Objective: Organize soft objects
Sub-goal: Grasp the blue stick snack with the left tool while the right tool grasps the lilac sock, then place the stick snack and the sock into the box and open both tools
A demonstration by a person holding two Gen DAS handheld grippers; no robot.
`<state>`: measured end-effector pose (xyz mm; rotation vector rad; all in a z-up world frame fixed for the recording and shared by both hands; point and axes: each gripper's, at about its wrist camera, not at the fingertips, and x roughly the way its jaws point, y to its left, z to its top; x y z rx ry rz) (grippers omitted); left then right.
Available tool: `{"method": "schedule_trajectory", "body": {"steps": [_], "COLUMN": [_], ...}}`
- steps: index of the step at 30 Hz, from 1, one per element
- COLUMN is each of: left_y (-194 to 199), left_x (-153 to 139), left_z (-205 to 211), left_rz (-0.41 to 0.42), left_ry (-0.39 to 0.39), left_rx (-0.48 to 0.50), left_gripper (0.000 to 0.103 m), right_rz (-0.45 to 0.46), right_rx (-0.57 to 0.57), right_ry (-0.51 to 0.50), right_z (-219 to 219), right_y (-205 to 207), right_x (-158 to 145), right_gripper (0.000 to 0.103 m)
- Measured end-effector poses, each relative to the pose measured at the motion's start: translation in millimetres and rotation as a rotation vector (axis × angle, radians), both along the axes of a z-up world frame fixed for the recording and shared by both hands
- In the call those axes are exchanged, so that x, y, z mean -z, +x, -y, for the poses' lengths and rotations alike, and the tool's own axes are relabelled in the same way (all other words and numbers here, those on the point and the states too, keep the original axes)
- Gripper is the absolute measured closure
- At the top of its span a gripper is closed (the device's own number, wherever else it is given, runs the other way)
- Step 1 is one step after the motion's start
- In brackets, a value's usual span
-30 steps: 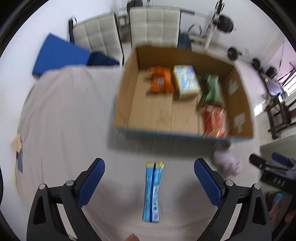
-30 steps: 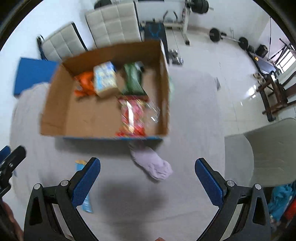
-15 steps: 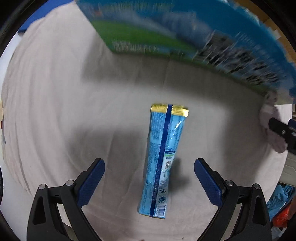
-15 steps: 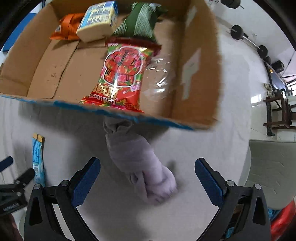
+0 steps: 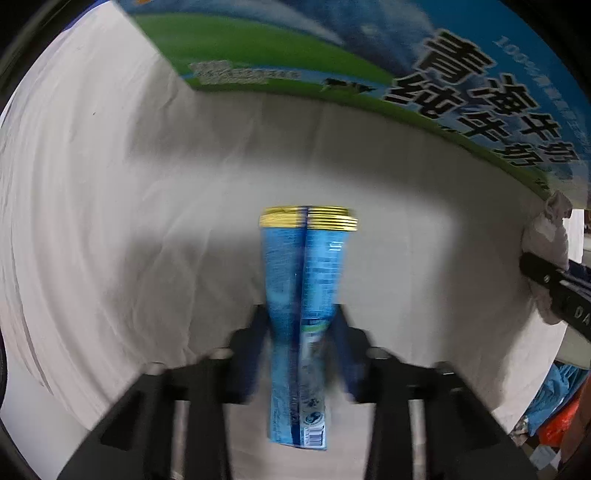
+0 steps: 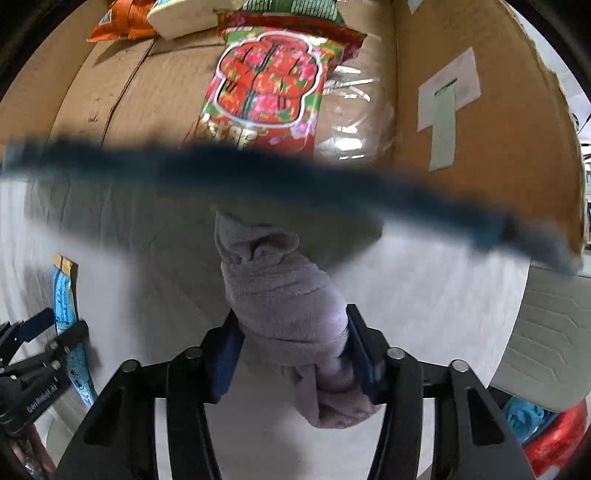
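My left gripper (image 5: 301,332) is shut on a long blue packet with a gold end (image 5: 306,280), which lies on the white tablecloth just in front of the cardboard box's printed blue-green outer wall (image 5: 369,62). My right gripper (image 6: 291,343) is shut on a rolled lilac cloth (image 6: 280,295) lying next to the box's near wall (image 6: 258,173). The blue packet (image 6: 64,295) and the left gripper (image 6: 48,339) also show at the left of the right wrist view. The lilac cloth (image 5: 546,240) shows at the right edge of the left wrist view.
The open cardboard box (image 6: 480,110) holds a red snack bag (image 6: 266,85), a green bag (image 6: 291,5), an orange packet (image 6: 122,18) and a pale block (image 6: 184,18). A grey chair seat (image 6: 546,332) stands off the table's right edge.
Both grippers have moved down and forward to the table and closed: the left on the blue packet, the right on the lilac cloth. Half a second ago both were open.
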<state>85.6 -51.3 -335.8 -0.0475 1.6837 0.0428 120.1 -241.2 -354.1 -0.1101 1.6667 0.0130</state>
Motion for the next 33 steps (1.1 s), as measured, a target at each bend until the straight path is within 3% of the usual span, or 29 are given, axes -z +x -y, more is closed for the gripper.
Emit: {"method": "schedule_trajectory", "body": {"steps": [7, 19, 27, 33], "left_y": [-1.5, -10.6, -14.6, 12.4], "left_x": [-11.0, -71.1, -158.3, -228.8], "left_z": [-1.4, -7.9, 5.7, 1.6], "left_rz": [-0.006, 0.075, 0.234, 0.349], "left_ry": [-0.04, -0.137, -0.233, -0.306], "left_rx": [-0.044, -0.064, -0.021, 0.005], "left_gripper": [0.084, 0.085, 0.086, 0.086], "right_rz": [-0.033, 0.02, 0.114, 0.218], "right_rx": [0.041, 0.071, 0.072, 0.078], "right_ry": [0.052, 0.187, 0.267, 0.307], "right_z": [-1.0, -7.2, -13.6, -6.9], "right_y": [-17.8, -60.1, -55.9, -38.6], "right_x": [-5.1, -47.0, -107.5, -174.3], "right_gripper": [0.062, 0.064, 0.064, 0.064]}}
